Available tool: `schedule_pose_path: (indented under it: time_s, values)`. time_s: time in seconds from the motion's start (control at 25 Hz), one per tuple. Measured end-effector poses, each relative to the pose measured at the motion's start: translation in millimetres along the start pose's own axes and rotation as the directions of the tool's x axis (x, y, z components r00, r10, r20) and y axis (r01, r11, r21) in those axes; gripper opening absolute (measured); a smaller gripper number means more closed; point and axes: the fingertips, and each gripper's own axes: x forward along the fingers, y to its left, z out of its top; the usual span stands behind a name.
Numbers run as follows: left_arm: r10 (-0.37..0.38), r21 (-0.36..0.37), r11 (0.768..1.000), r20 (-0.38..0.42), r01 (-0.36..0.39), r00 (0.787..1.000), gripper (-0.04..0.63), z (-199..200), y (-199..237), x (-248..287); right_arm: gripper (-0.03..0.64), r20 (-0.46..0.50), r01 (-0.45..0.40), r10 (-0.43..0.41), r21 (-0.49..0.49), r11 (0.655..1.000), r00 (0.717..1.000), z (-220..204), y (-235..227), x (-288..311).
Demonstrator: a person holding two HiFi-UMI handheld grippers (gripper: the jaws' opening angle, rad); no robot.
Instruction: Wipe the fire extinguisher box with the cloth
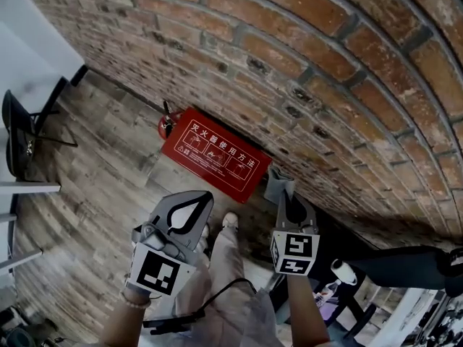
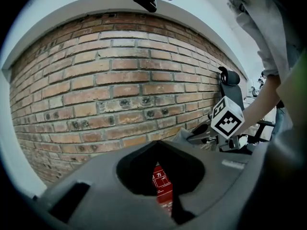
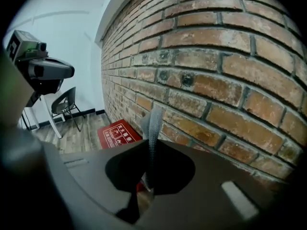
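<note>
Even indoor light, strong fisheye bending, dark vignetted corners.

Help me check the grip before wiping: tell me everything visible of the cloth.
The cloth is grey, thin and soft-looking, bunched into a narrow strip. The right hand-held gripper pinches its lower part; the rest stands up past the jaws. It is held in the air near the brick wall, not touching the red box.
</note>
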Motion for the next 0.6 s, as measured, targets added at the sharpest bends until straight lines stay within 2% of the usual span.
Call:
schedule_pose_path:
  time_s: [0.2, 0.6]
  values:
    - [0.016, -0.005, 1.0, -0.02, -0.016, 1.0, -0.003, -18, 4, 8, 0.018, -0.031, -0.002, 0.001, -0.028, 1.0, 1.0, -20, -5, 39]
    - [0.028, -0.026, 0.999, -0.033, -0.028, 0.999, -0.003, -48, 10, 24, 0.018, -0.106, 0.061, -0.067, -0.058, 0.996, 0.992, -55, -23, 99]
